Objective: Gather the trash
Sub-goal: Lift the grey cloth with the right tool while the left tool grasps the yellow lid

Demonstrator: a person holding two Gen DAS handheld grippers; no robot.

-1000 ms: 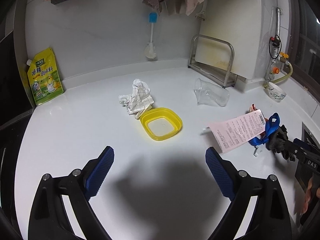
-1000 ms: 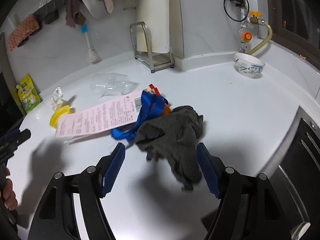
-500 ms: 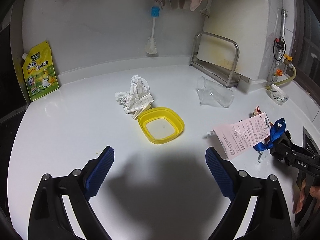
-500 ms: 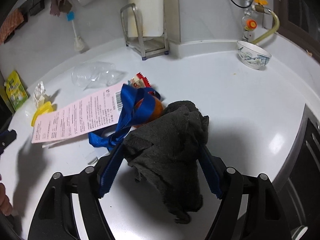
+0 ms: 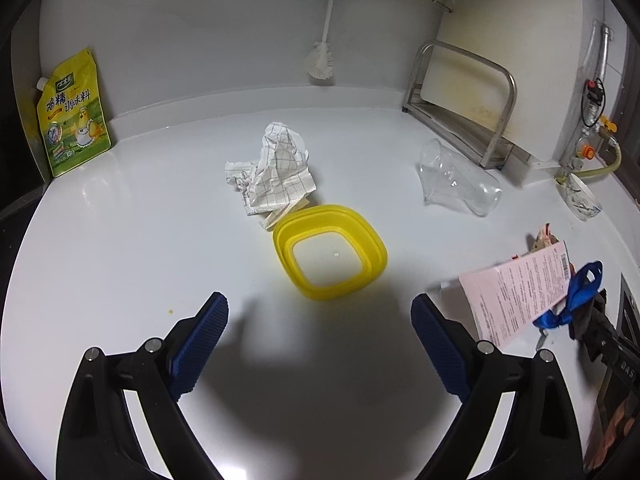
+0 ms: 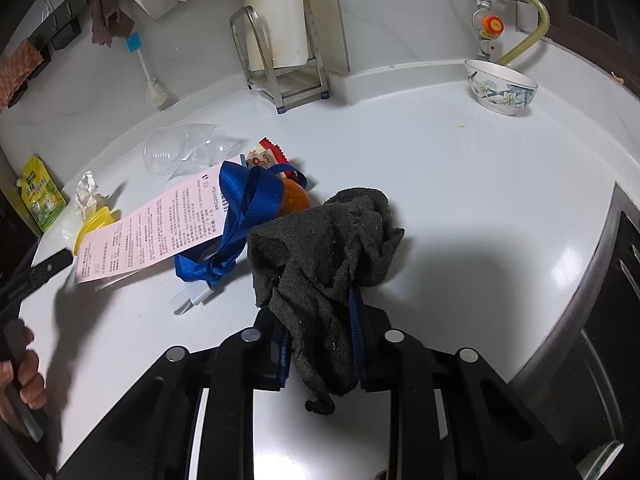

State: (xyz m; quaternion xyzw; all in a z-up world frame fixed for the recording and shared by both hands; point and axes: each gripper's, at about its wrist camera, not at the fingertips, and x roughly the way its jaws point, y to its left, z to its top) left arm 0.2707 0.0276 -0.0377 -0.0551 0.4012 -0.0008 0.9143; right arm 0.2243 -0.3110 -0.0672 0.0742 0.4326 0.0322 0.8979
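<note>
My right gripper (image 6: 320, 332) is shut on a dark grey rag (image 6: 324, 248), which bunches up over its fingers. Just beyond the rag lie a blue ribbon (image 6: 244, 208), a pink printed slip (image 6: 156, 232), an orange object (image 6: 296, 200) and a red wrapper (image 6: 268, 154). My left gripper (image 5: 320, 332) is open and empty, a little short of a yellow square tub (image 5: 330, 252). A crumpled checked paper (image 5: 276, 176) lies behind the tub. A clear plastic cup (image 5: 460, 184) lies on its side to the right. The slip (image 5: 516, 300) and ribbon (image 5: 576, 296) also show at the right of the left wrist view.
A yellow seasoning pouch (image 5: 72, 116) leans at the back left wall. A metal rack (image 5: 464, 108) with a white board stands at the back right. A patterned bowl (image 6: 500, 88) sits near the gas hose (image 6: 524, 40). A brush (image 5: 324, 36) hangs on the wall. A stove edge (image 6: 600, 264) lies right.
My right gripper has closed on the dark grey rag, which was lying between its open fingers before. My left gripper has moved slightly closer to the yellow tub.
</note>
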